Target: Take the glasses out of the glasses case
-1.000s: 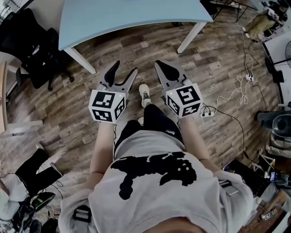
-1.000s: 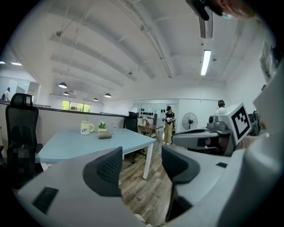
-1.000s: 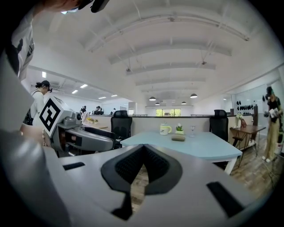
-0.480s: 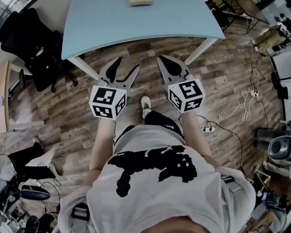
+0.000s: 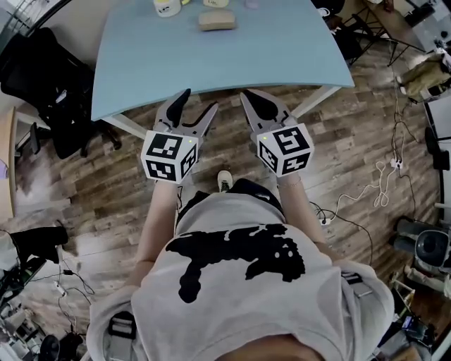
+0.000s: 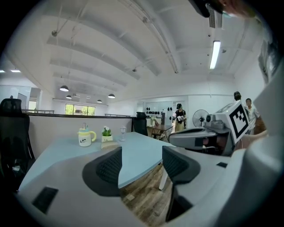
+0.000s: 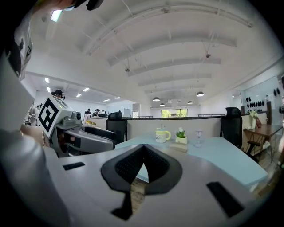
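Plainly, left claw point(image 5: 199, 101) gapes, right claw point(image 5: 248, 99) closed, glasses case point(image 5: 216, 20) beyond beside mug point(image 5: 167, 7).

The left tool point(image 5: 198, 105) is held out ahead of the torso and points forward, its jaws apart with nothing between them. Just beside it, the right tool point(image 5: 251, 99) points the same way, its jaws pressed together and empty. The left forearm point(image 5: 159, 215) and right forearm point(image 5: 299, 210) reach forward, roughly parallel

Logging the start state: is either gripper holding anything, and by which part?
Nothing is held. The left gripper is open and empty; the right gripper is shut on nothing. The glasses case lies on the table, beyond both.
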